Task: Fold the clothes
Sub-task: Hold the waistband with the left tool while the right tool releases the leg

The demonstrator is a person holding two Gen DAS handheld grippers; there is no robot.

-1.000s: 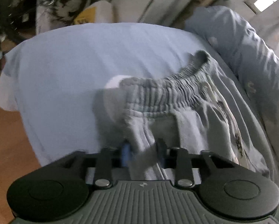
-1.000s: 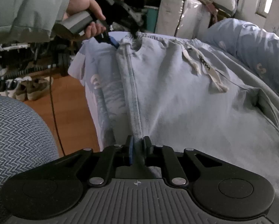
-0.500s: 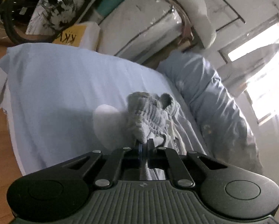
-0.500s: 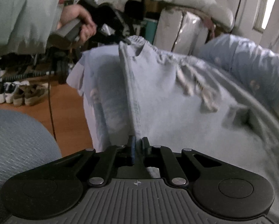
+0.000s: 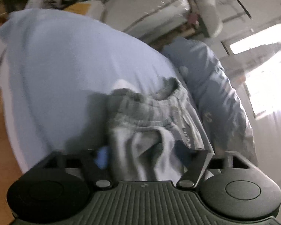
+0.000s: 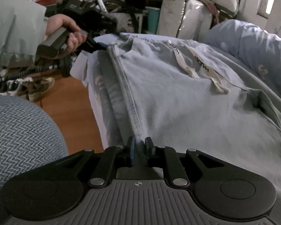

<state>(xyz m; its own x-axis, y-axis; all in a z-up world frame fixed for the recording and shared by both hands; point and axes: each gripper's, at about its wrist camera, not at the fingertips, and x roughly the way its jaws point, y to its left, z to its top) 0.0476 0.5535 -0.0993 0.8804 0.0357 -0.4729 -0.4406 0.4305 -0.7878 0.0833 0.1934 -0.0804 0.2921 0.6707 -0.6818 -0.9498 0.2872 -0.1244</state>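
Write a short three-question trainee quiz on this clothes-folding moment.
1. True or false: the right gripper pinches the trousers along a seam.
2. Which gripper's jaws are spreading apart: A left, B right, C neither?
3. Fill in: the trousers lie on a blue ____.

Key: 1 true. 2 A, the left gripper, cloth loose between its jaws. 3 sheet.

My left view is smeared with blur; the trousers [image 5: 149, 131] hide the gripper's right finger, and the bed [image 6: 95, 60] runs past the right edge.
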